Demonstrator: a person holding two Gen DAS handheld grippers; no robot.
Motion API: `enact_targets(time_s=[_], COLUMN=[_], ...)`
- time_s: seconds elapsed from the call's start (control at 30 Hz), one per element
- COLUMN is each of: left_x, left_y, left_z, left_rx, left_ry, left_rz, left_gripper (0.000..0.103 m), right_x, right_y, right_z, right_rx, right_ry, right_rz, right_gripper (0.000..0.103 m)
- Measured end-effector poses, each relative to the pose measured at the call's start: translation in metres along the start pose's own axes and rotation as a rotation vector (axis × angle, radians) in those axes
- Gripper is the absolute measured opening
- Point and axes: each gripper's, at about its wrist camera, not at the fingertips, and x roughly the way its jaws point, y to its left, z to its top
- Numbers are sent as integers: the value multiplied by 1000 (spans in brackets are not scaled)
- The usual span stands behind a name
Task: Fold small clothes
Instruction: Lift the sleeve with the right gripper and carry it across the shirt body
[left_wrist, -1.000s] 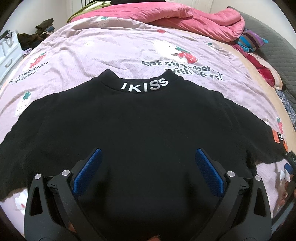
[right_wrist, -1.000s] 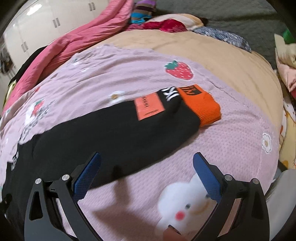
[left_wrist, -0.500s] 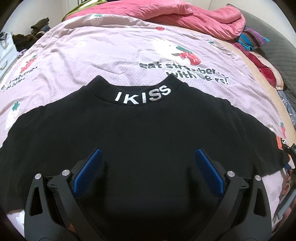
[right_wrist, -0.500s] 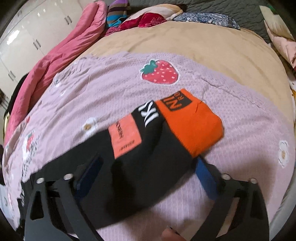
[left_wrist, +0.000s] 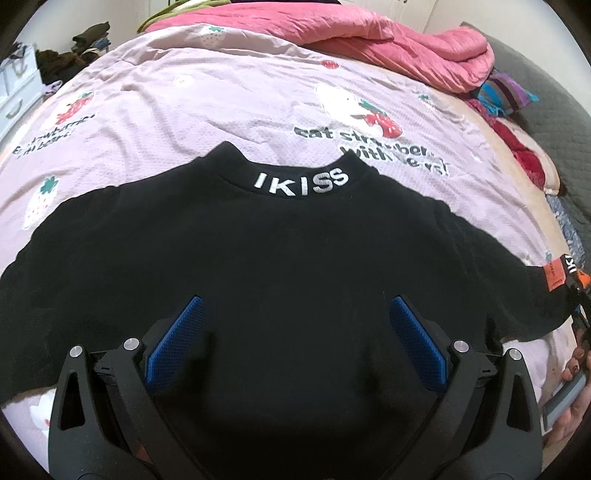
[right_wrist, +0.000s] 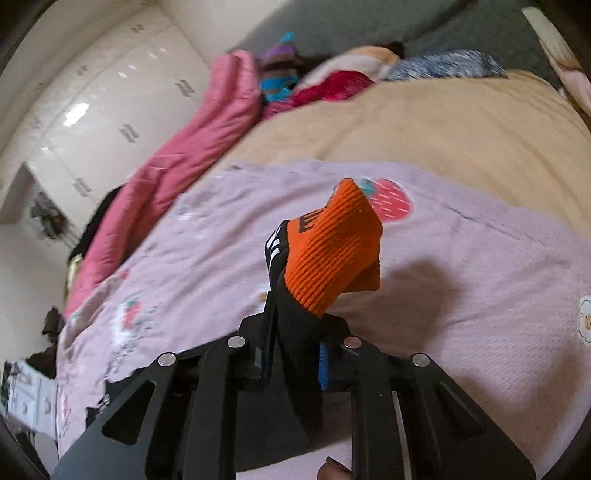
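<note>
Between closing right tongs (right_wrist: 291, 354), sweater sleeve (right_wrist: 295, 350)

A lilac sheet (left_wrist: 229, 110) with strawberry prints and dark lettering covers the bed, filling the middle of the left view. A pink quilt (left_wrist: 388, 44) lies bunched along the top. White drawers (left_wrist: 16, 96) stand at far left. In the right view, white wardrobes (right_wrist: 107, 107) fill the upper left; a tan blanket (right_wrist: 424, 125) spreads at upper right.

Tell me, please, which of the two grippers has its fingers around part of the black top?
The right gripper: its fingers are closing on the sleeve just behind the orange cuff. The left gripper hovers wide open above the black top, gripping nothing.
</note>
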Motion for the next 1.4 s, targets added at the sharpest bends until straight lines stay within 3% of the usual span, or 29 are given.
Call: enact_targets(time_s=[0.57, 1.03, 1.4], left_x=[-53, -67, -67], left_y=[30, 74, 104], left_z=[-1, -8, -15], left_rx=[-99, -187, -254], left_ry=[-72, -83, -79], left_rz=[-67, -116, -152], left_gripper=[94, 94, 94], right_x=[-43, -41, -32], right_y=[124, 215, 255], right_z=[-33, -87, -129], right_rx=[-224, -411, -512], right_ry=[41, 117, 183], right_rz=[223, 287, 305], right_gripper=[16, 16, 16])
